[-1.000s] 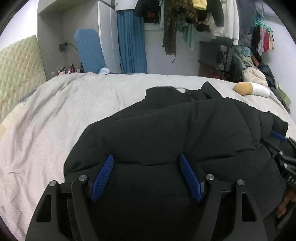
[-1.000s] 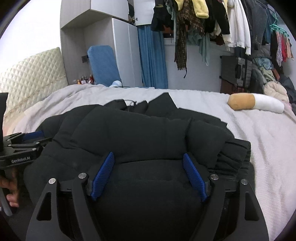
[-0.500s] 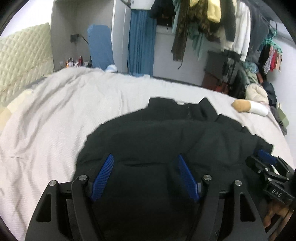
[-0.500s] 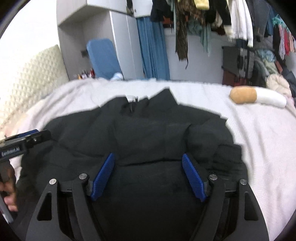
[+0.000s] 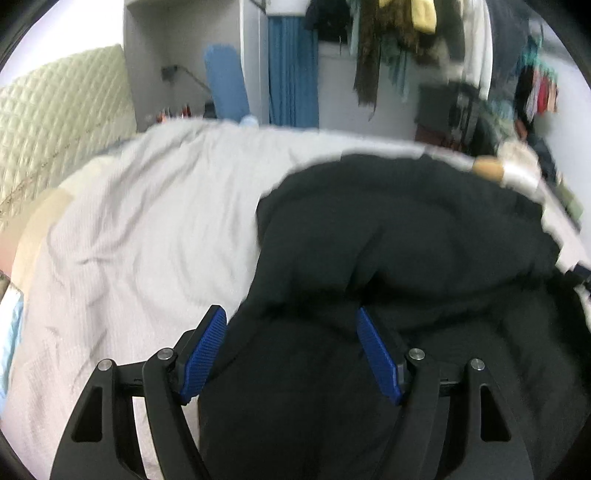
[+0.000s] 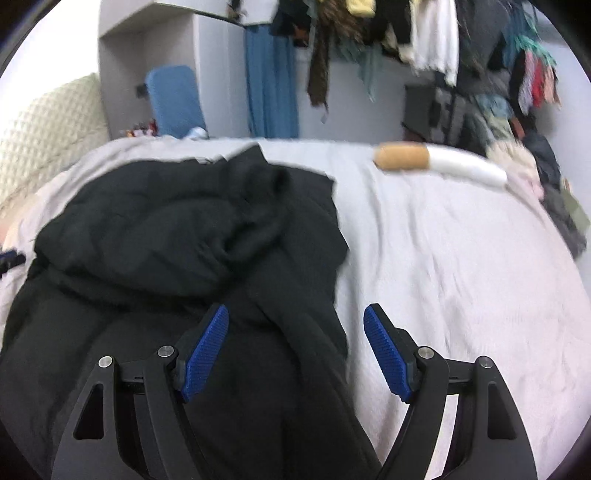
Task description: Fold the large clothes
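Nearest the left camera, the left gripper has its blue fingers well apart, with black fabric of the jacket filling the gap between them; the picture is blurred and the cloth dark, so whether the pads press on it cannot be told. In the right view, the right gripper also has its fingers spread wide, a loose fold of the jacket lying in the left part of the gap and bare bedsheet showing in the rest, with no pad visibly on the cloth. The jacket is a thick dark padded one, bunched and partly doubled over on the bed, lying toward the near edge with its collar end pointing to the far edge. Beyond it, close to the far edge, rests a tan and white bolster, and past the bed hang many clothes against the wall. The step in hand looks like gathering the jacket's two sides to bring it into a tidier fold. The next move probably calls for each gripper to settle on a side edge of the jacket, close firmly through the thick padding, and carry the edges together evenly.
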The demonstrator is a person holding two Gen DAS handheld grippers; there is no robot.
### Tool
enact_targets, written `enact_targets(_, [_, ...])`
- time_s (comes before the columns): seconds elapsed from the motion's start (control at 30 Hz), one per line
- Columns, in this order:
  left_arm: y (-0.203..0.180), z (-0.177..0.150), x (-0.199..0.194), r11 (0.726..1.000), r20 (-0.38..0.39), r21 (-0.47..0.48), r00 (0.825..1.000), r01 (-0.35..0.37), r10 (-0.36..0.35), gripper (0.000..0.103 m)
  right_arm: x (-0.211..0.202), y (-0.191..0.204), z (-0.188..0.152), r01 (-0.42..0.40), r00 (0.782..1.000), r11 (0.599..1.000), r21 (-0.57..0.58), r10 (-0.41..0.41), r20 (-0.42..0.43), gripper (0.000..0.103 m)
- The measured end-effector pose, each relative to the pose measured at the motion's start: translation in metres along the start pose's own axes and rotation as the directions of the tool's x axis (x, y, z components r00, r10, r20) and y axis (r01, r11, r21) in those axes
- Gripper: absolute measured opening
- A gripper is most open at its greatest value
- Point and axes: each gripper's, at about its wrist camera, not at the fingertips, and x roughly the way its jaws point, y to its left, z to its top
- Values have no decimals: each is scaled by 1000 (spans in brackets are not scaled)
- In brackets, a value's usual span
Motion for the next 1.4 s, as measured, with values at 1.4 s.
enact_targets(1.4, [43,-51,-79,968,-20,-224,993,110,-117,73,-68,3,-8,-108,992,993,51,104,68,77])
